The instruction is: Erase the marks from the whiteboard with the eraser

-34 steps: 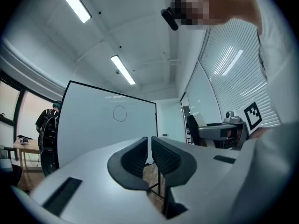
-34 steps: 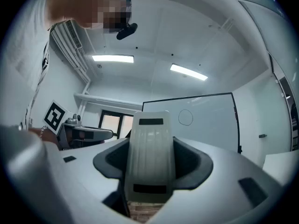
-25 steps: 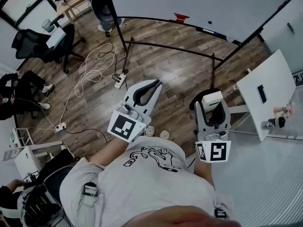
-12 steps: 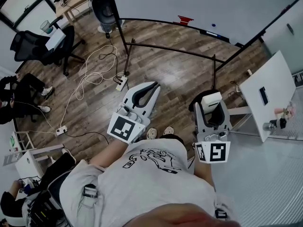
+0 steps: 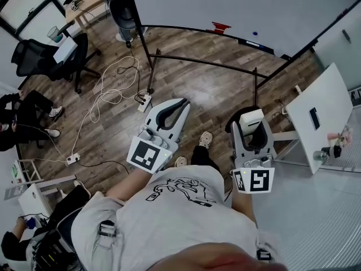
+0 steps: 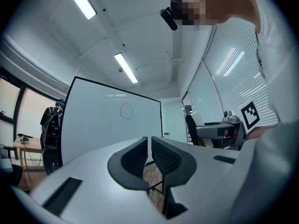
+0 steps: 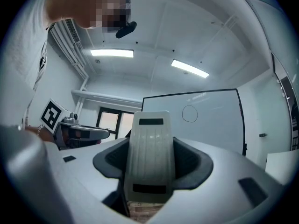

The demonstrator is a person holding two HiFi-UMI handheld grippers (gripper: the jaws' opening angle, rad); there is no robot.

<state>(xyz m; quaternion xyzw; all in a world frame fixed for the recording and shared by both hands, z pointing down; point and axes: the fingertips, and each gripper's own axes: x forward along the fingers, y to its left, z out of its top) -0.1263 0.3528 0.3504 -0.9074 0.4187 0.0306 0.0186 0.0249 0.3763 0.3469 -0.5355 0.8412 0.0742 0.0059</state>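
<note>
A large whiteboard (image 5: 237,4) on a black frame stands ahead of me across the wood floor. A drawn circle (image 6: 126,111) marks it, and the same circle (image 7: 189,114) shows in the right gripper view. My right gripper (image 5: 253,124) is shut on a white eraser (image 7: 150,155), seen as a pale block (image 5: 252,118) from above. My left gripper (image 5: 179,105) is shut with nothing between its dark pads (image 6: 135,155). Both grippers hover at waist height, well short of the board.
A white table (image 5: 316,114) stands at the right with small items on its edge. Cables and a power strip (image 5: 143,100) lie on the floor to the left. Office chairs (image 5: 39,52) and a seated person (image 5: 22,112) are at far left.
I have stepped toward the whiteboard; one foot now shows ahead of my body. Both grippers hold the same pose and grip.
</note>
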